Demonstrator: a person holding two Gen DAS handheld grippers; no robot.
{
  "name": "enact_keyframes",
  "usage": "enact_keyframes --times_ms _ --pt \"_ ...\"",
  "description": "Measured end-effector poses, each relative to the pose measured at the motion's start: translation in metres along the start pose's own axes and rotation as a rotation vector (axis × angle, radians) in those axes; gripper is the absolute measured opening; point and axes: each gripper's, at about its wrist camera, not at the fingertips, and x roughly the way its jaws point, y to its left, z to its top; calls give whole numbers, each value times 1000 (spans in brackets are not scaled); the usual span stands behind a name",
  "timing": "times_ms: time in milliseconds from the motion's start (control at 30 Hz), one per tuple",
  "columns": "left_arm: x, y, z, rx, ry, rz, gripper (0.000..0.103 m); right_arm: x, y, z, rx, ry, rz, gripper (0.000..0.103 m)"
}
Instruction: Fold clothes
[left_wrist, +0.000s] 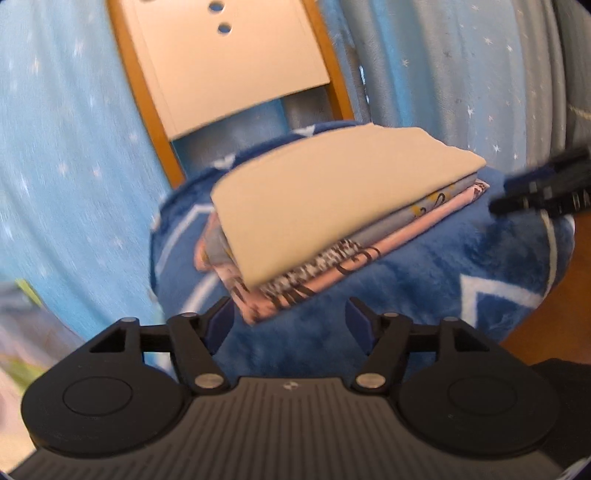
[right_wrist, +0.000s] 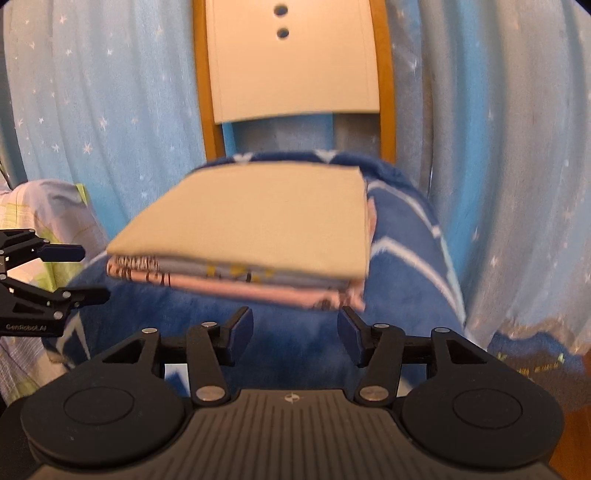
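Clothes (left_wrist: 325, 206), three folded pieces we count, lie stacked on our blue blanket (left_wrist: 424, 280); both left gripper (left_wrist: 290, 319) and right gripper (right_wrist: 295, 332) fingers spread, empty.

I see a stack of folded clothes (left_wrist: 332, 225) (right_wrist: 255, 236) lying flat, just ahead of both open tongs, touching neither. Top: plain beige piece (right_wrist: 258, 210), folded square, edges neat. Under it a grey-blue layer w/ yellow print (right_wrist: 243, 273), then pink layers w/ dark lettering (left_wrist: 317, 277). Lower edges stick out slightly toward the tongs.
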Motion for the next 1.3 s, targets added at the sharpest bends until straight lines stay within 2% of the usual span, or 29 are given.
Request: enact_keyframes --times_ms 67,167,267,367,467,567,700,767,867,933,1000,1033,1067,1100,1133,1167,1233,1300 --pt "-3 7 7 26 -20 18 71 0 -3 14 -11 -30 19 58" --pt "-3 18 18 33 -45 29 72 10 -3 37 -46 -45 42 59" --pt "7 31 28 2 -75 30 74 24 6 62 -94 -41 73 60" --pt "29 50 34 -76 -96 6 75 43 20 87 -161 -32 112 64" --pt "53 71 38 -194 -110 -35 75 65 29 106 -211 -12 126 65" --pt "80 92 43 -302 -123 -104 74 86 22 115 -222 1 97 65" --pt "114 115 47 -449 -132 -210 66 97 -10 117 -166 -4 29 65" --pt "128 121 46 -515 -127 -260 65 100 -36 118 -80 -9 26 65" --pt "143 122 43 -542 -96 -303 58 110 -72 123 60 -2 66 65" --pt "148 120 45 -534 -71 -314 49 122 -85 127 95 16 94 65" --pt "150 117 48 -512 -59 -308 47 138 -90 131 107 48 125 64" --pt "150 117 50 -504 -58 -308 41 147 -92 133 116 72 141 58" --pt "151 117 52 -498 -58 -310 37 156 -94 135 126 96 157 42" --pt "151 116 53 -487 -56 -301 32 160 -95 136 131 104 162 34" --pt "152 116 54 -474 -54 -288 29 163 -96 137 134 104 162 21" --pt "153 116 55 -465 -51 -279 29 166 -96 138 137 103 162 14" --pt "156 115 56 -446 -33 -261 28 164 -101 139 155 77 147 11" --pt "159 112 57 -414 -12 -236 28 168 -103 135 144 107 112 10"
